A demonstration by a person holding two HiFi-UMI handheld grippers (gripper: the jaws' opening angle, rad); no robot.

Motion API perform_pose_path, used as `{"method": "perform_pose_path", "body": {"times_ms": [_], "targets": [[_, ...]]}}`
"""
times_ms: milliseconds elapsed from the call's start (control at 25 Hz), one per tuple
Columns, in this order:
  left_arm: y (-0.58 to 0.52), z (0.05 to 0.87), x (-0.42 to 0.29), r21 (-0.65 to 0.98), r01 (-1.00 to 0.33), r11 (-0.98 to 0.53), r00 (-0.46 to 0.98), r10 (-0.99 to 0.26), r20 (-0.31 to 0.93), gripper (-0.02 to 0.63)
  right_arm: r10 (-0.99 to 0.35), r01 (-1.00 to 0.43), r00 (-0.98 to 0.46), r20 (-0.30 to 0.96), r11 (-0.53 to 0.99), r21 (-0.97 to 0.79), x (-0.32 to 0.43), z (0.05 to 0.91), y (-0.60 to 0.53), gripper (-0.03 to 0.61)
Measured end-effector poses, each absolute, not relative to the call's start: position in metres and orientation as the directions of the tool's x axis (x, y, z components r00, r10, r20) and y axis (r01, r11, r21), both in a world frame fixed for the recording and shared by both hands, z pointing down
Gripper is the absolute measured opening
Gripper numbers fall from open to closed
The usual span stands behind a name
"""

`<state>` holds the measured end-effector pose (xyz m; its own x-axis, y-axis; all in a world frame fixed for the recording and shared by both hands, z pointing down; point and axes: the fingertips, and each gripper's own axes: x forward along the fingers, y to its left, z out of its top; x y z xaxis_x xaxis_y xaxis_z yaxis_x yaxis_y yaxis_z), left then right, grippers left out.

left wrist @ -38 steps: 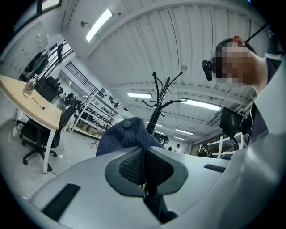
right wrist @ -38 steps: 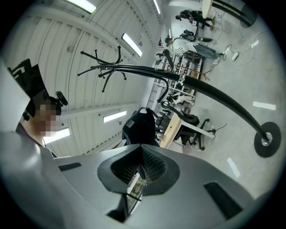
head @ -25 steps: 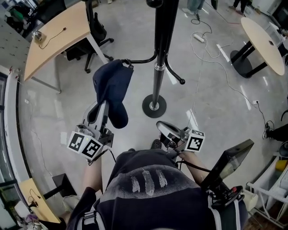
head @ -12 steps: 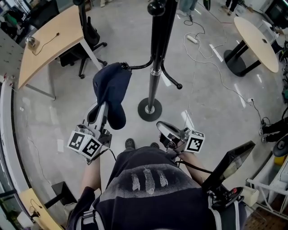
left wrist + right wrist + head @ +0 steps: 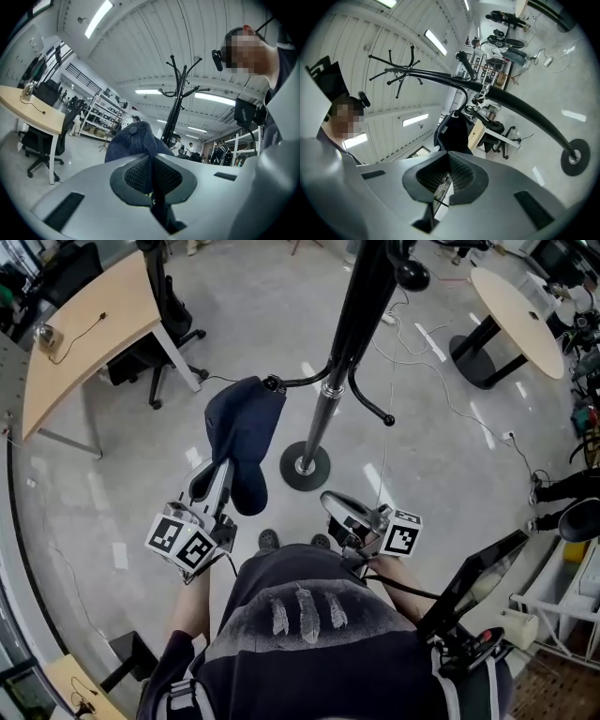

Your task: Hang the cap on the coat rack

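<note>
A navy cap (image 5: 246, 439) hangs lengthwise in the head view, its upper edge at the knob of the low left hook (image 5: 274, 384) of the black coat rack (image 5: 349, 329). Whether it is caught on the knob I cannot tell. My left gripper (image 5: 225, 472) is shut on the cap's lower end; in the left gripper view the dark fabric (image 5: 136, 143) is pinched between the pads, with the rack (image 5: 177, 105) behind. My right gripper (image 5: 331, 500) is held close to my body, shut and holding nothing. Its view shows the cap (image 5: 453, 131) under the rack pole (image 5: 511, 101).
The rack's round base (image 5: 305, 466) stands on the grey floor just ahead of my feet. A curved wooden desk (image 5: 70, 343) with an office chair (image 5: 159, 320) is at the left, a round table (image 5: 517, 320) at the right, and cables (image 5: 441, 381) run across the floor.
The left gripper has sunk slightly with the cap's lower end while the cap's top stays at the hook. The head view has shifted, so the rack now leans right.
</note>
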<state>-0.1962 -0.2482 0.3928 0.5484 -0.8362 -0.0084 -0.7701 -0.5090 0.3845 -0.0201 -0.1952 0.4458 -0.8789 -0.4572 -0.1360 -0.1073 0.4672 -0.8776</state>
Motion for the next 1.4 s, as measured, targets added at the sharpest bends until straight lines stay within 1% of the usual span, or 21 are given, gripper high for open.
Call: {"method": "perform_pose_path", "body": {"times_ms": [240,720,1000,1400], "targets": [[-0.251,0.406,-0.195,0.408,-0.731,-0.547,0.598,-0.801,0.0,0.015,-0.477,-0.146,-0.872,-0.108,0.465,-0.873,-0.028,0.443,-0.192,0.003],[-0.259,0.418,-0.194,0.437,-0.707,-0.556,0.62,-0.785,0.004,0.015,-0.516,-0.186,-0.852,-0.084,0.449,-0.874,-0.025,0.443,-0.19,0.003],[-0.261,0.427,-0.185,0.456,-0.699,-0.551,0.63,-0.776,0.027,0.015,-0.527,-0.186,-0.845,-0.088,0.443,-0.877,-0.019,0.445,-0.189,0.003],[-0.266,0.458,-0.17,0.548,-0.668,-0.504,0.64,-0.764,0.078,0.015,-0.546,-0.191,-0.833,-0.088,0.434,-0.881,-0.011,0.449,-0.192,0.004]]}}
